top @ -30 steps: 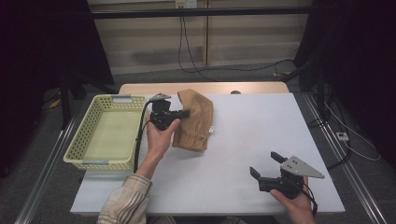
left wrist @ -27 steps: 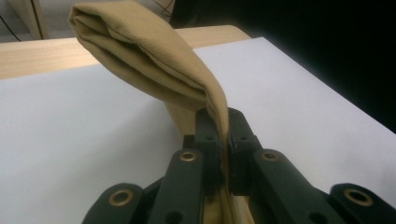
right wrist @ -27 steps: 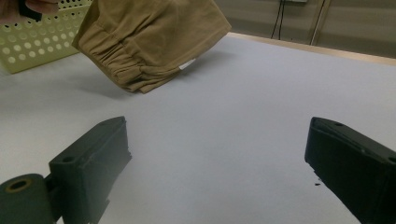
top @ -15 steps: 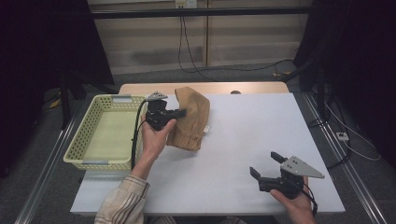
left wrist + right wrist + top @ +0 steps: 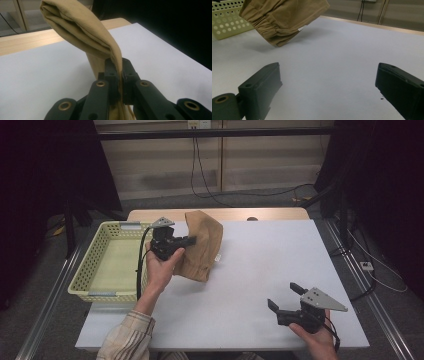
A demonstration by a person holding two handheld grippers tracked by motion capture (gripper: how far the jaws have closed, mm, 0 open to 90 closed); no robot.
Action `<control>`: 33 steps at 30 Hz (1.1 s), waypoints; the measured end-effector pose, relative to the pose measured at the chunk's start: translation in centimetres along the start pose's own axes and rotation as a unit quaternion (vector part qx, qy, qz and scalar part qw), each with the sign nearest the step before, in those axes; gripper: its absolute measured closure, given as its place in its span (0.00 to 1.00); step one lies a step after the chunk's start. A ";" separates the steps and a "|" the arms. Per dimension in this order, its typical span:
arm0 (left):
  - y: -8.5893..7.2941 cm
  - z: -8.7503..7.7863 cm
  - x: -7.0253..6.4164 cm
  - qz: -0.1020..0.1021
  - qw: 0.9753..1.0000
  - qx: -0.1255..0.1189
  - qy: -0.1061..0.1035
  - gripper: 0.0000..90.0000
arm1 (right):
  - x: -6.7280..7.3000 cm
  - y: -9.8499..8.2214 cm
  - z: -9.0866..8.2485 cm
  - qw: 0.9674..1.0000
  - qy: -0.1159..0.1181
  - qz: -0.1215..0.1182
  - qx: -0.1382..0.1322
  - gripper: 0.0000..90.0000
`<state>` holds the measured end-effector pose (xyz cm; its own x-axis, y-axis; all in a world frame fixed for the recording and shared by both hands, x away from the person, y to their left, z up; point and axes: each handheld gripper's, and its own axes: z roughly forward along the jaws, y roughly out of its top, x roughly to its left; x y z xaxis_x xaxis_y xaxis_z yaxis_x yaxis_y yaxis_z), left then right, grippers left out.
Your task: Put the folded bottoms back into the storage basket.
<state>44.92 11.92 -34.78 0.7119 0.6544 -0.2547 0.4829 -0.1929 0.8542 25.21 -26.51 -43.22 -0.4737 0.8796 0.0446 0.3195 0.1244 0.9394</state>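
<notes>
One tan cloth [image 5: 82, 32] pinched; one basket [image 5: 95, 270], seemingly empty.

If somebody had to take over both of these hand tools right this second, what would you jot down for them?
Left gripper: shut on the tan cloth, folded, lifted off the white table, close beside the yellow basket.
Right gripper: open, holding nothing, low over the table's near right part.
Done: cloth picked up.
Left, probably: carry it over the basket rim and let go inside.
</notes>
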 end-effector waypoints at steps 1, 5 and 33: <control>0.0 0.0 0.0 0.000 1.000 0.000 0.000 0.96 | 0.0 0.0 0.0 1.000 0.000 0.000 0.000 0.07; 0.0 -0.9 0.0 0.002 1.000 -0.006 0.001 0.96 | 0.0 0.0 0.0 1.000 0.000 0.000 0.000 0.07; 0.8 -4.4 0.3 0.021 1.000 -0.021 0.007 0.96 | 0.0 0.1 -0.3 1.000 -0.001 -0.003 -0.009 0.07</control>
<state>43.27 15.14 -32.19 0.7235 0.6571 -0.2114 0.4300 -0.1894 0.8827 25.03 -26.65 -42.99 -0.4735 0.8800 0.0375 0.3019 0.1221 0.9455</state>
